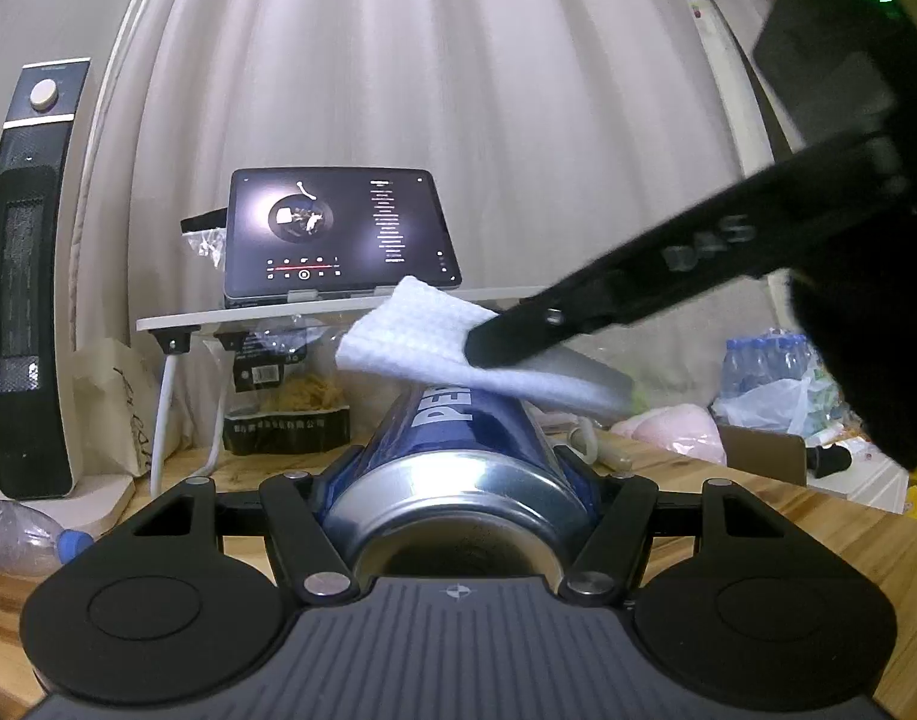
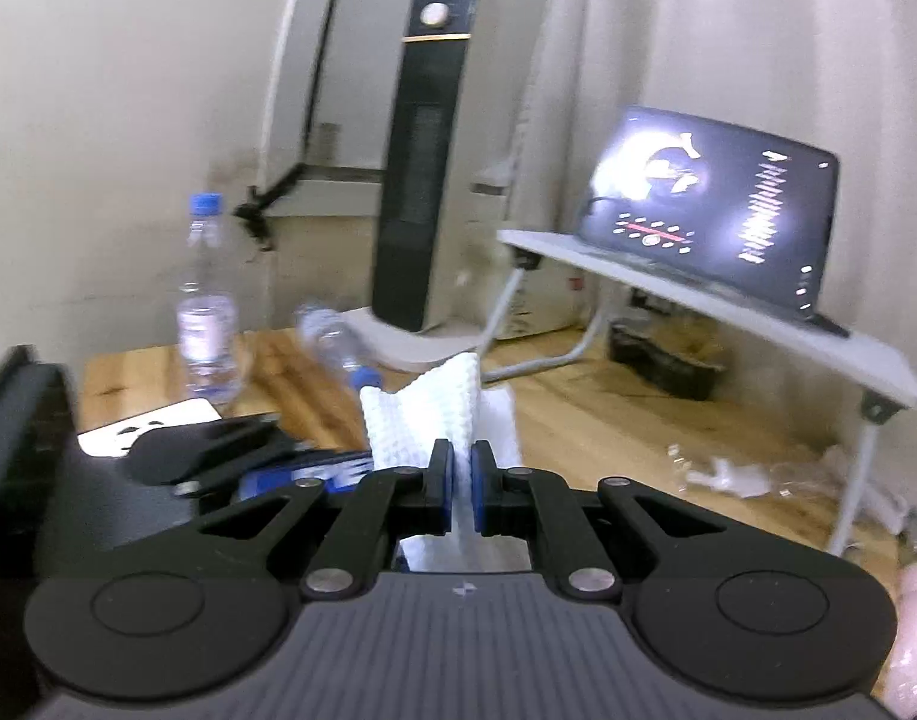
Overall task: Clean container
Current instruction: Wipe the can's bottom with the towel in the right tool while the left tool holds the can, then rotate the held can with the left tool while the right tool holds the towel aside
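My left gripper (image 1: pixel 458 468) is shut on a blue Pepsi can (image 1: pixel 458 450), held lengthwise with its silver base toward the camera. My right gripper (image 2: pixel 462 480) is shut on a folded white cloth (image 2: pixel 440 414). In the left wrist view the right gripper (image 1: pixel 488 348) reaches in from the upper right and lays the cloth (image 1: pixel 410 342) on the far top of the can. In the right wrist view the can (image 2: pixel 314 474) shows as a blue strip at lower left, held by the left gripper (image 2: pixel 218 444).
A wooden table (image 2: pixel 590 420) lies below. A tablet (image 1: pixel 338 234) stands on a small white folding table (image 1: pixel 338 306). A black tower heater (image 1: pixel 32 276) stands at left. An upright water bottle (image 2: pixel 206 300) and a lying bottle (image 2: pixel 338 342) sit near it. Bags and clutter (image 1: pixel 770 384) lie at right.
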A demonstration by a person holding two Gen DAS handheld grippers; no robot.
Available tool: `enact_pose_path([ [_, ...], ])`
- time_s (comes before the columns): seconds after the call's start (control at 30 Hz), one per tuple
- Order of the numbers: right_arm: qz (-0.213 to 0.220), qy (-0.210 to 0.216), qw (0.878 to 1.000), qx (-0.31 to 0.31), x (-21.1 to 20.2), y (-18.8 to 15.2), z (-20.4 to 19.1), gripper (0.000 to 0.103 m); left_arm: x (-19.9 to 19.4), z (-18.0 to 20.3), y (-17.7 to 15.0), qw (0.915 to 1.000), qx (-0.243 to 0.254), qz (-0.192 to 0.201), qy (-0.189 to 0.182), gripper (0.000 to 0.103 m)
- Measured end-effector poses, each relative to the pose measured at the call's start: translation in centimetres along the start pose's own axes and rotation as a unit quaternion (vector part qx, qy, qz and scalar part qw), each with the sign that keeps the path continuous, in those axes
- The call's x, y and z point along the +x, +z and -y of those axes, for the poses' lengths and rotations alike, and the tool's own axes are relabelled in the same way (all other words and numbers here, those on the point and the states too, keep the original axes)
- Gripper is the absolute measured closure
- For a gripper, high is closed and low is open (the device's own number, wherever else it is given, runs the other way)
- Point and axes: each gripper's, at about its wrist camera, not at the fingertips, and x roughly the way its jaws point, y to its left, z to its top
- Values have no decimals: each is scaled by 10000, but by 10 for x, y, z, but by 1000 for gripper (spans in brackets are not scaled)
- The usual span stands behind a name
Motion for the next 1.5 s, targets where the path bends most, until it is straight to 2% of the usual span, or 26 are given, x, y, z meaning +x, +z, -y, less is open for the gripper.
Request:
enact_pose_path([
  [0.03, 22, -34, 10000, 19, 4, 1, 2, 94, -15, 17, -6, 10000, 39, 28, -13, 36],
  [0.23, 88, 342, 9994, 44, 23, 9, -8, 94, -25, 25, -8, 10000, 89, 28, -4, 36],
  [0.5, -21, 1077, 9941, 146, 1, 3, -29, 94, -38, 32, -11, 10000, -44, -2, -26, 36],
  [0.63, -94, 939, 9955, 133, -10, 2, -23, 94, -46, 39, -12, 10000, -54, 7, -57, 36],
  [0.9, -73, 228, 9993, 285, -2, -2, 4, 94, -60, 54, -14, 10000, -43, 23, -39, 36],
  [1.03, 57, 366, 9982, 480, 8, 1, 3, 94, -57, 46, -12, 10000, -31, 18, -35, 36],
  [1.13, 76, 624, 9968, 484, 12, 3, -9, 94, -58, 47, -11, 10000, -37, 4, -40, 36],
  [1.37, -106, 1089, 9938, 194, -5, 3, -30, 93, -63, 51, -11, 9999, -101, -36, -44, 36],
  [1.5, -276, 787, 9965, 66, -15, -2, -22, 94, -64, 50, -11, 9999, -147, -11, -15, 36],
])
